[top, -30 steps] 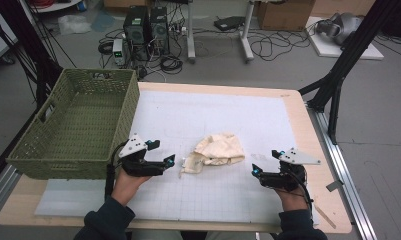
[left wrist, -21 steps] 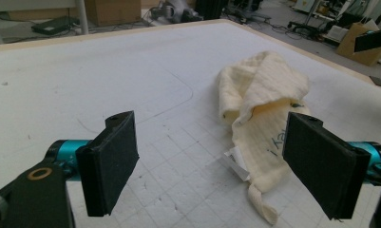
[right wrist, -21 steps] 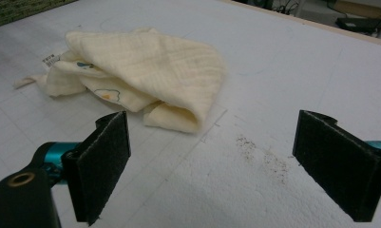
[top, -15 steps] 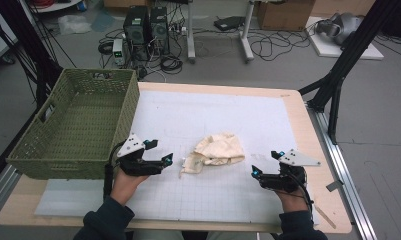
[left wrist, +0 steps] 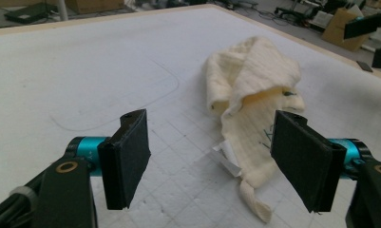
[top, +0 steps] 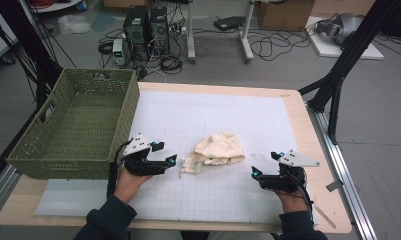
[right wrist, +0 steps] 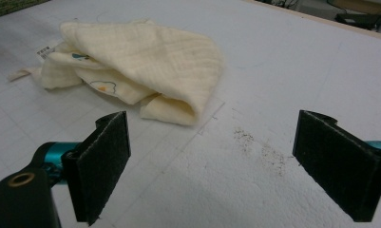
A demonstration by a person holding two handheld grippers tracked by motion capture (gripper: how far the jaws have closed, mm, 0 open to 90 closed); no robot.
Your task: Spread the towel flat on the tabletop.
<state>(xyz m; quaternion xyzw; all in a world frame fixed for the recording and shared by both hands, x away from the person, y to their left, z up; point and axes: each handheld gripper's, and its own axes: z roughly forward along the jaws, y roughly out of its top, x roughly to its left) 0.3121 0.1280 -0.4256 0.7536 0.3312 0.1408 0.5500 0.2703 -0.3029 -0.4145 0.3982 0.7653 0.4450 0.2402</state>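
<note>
A crumpled cream cloth [top: 218, 149] lies in the middle of the white mat [top: 213, 105]. My left gripper [top: 164, 152] rests on the mat just left of the cloth's thin tail and points at it. In the left gripper view the cloth [left wrist: 254, 80] lies ahead of the left gripper [left wrist: 212, 161]. Its jaws have just been closing but still stand wide, and the tail reaches into the gap untouched by the pads. My right gripper [top: 264, 165] sits to the right of the cloth, open and empty. In the right gripper view the cloth [right wrist: 145, 52] lies ahead-left of the right gripper [right wrist: 216, 161].
A green woven basket [top: 99, 73] stands on the table's left side, close behind the left hand. The mat is ringed by a wooden table edge [top: 303, 130]. A dark smudge [right wrist: 259, 147] marks the mat between the right jaws.
The left gripper's jaws stand a little narrower than before. Both hands and the cloth keep their places.
</note>
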